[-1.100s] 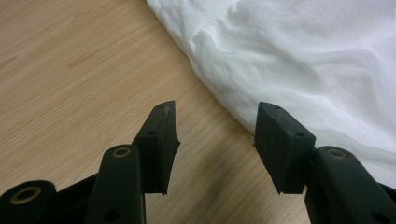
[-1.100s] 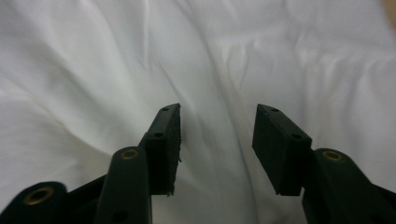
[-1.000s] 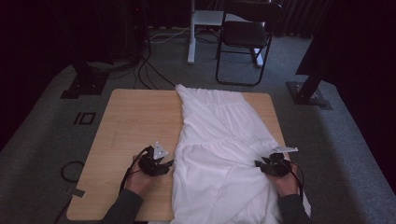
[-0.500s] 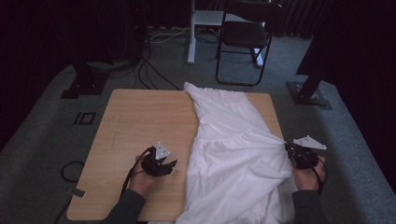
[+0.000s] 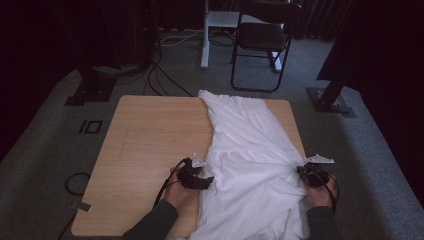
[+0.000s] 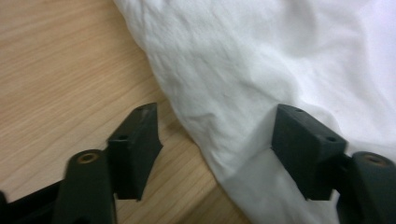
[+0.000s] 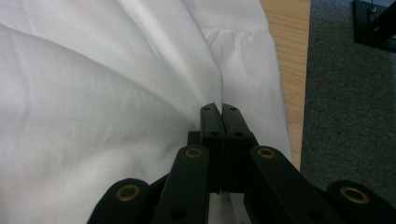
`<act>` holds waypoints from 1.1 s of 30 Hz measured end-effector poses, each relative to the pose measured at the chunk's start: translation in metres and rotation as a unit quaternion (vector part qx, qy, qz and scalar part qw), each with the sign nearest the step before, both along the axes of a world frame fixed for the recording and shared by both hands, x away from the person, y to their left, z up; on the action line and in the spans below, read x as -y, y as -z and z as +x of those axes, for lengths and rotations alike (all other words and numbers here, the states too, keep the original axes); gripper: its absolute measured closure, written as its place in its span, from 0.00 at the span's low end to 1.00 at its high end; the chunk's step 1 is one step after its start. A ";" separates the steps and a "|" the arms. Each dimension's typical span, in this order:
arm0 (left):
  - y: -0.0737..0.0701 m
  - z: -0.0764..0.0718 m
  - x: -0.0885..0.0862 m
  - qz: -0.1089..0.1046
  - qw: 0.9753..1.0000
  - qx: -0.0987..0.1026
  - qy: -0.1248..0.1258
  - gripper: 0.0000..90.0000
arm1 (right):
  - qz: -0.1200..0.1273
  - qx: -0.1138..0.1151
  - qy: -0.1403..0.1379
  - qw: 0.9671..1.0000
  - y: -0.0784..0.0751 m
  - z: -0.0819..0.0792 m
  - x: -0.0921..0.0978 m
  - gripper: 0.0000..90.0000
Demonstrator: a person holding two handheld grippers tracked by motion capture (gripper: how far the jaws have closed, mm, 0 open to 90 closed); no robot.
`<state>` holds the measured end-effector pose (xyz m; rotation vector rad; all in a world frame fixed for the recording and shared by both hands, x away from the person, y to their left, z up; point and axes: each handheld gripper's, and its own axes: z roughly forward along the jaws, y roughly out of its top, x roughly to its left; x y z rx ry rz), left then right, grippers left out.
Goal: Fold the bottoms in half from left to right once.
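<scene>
A white garment [image 5: 250, 160] lies spread over the right half of the wooden table [image 5: 150, 135], its near end hanging off the front edge. My left gripper [image 5: 204, 181] rests at the garment's left edge, open, with the cloth's edge [image 6: 224, 116] lying between its spread jaws and one jaw on bare wood. My right gripper [image 5: 303, 172] is at the table's right edge, shut on a pinch of the garment [image 7: 205, 88], and folds radiate from that pinch toward the middle of the cloth.
Grey carpet [image 5: 370, 165] surrounds the table. A black folding chair [image 5: 262, 40] and a white stand [image 5: 212, 25] are behind the table. Black stand bases [image 5: 330, 100] sit right and left of it, with cables [image 5: 160, 75] on the floor.
My right gripper has pulled the garment's right side outward to the table's right edge, stretching the cloth. The left gripper has stayed by the left edge.
</scene>
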<state>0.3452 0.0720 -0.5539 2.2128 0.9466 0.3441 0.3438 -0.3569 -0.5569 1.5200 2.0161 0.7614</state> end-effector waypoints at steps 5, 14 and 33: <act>-0.004 0.004 -0.004 -0.008 1.000 0.006 0.017 0.97 | 0.009 -0.003 0.002 1.000 0.000 0.000 -0.001 0.99; -0.028 0.015 -0.072 0.028 0.996 0.046 -0.078 0.98 | 0.059 -0.003 -0.053 0.997 0.002 -0.008 -0.035 0.99; -0.072 0.012 -0.105 0.026 0.989 0.108 -0.099 0.98 | 0.087 0.042 -0.125 0.988 -0.033 0.002 -0.103 0.99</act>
